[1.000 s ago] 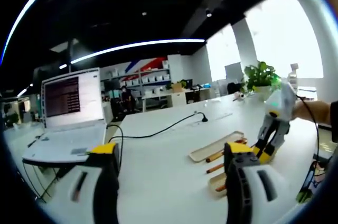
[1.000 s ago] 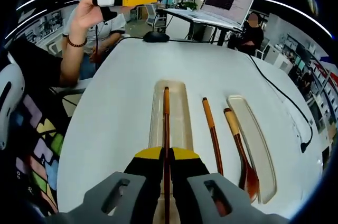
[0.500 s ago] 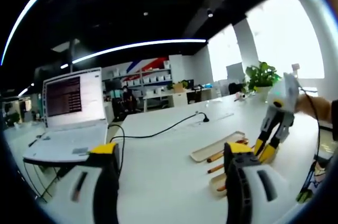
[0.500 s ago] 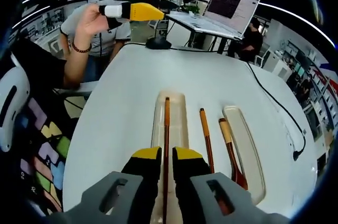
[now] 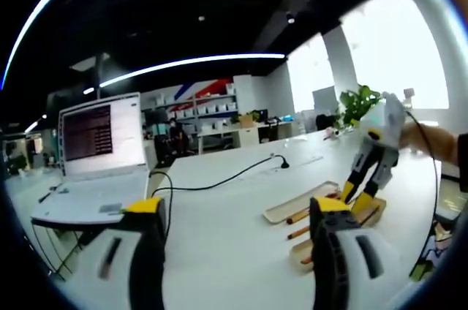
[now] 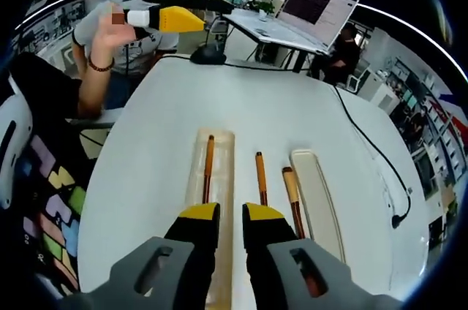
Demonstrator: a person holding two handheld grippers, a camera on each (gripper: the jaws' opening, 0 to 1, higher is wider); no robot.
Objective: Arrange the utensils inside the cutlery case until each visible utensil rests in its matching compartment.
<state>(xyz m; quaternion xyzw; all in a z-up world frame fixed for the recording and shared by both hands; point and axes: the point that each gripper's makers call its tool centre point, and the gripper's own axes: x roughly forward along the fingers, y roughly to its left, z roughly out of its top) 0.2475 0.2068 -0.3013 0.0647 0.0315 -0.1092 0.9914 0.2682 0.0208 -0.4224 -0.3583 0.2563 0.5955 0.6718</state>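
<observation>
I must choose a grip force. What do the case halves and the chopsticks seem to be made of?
The case halves look like pale, translucent plastic: smooth, moulded, faintly glossy. The chopsticks look like wood or a wood-look plastic: reddish-brown with lighter orange tops, evenly coloured. The pictures do not show any grain, so either is possible.

An open laptop sits at nine o'clock, a black cable snakes across the white table, and a potted plant stands at two o'clock.
</observation>
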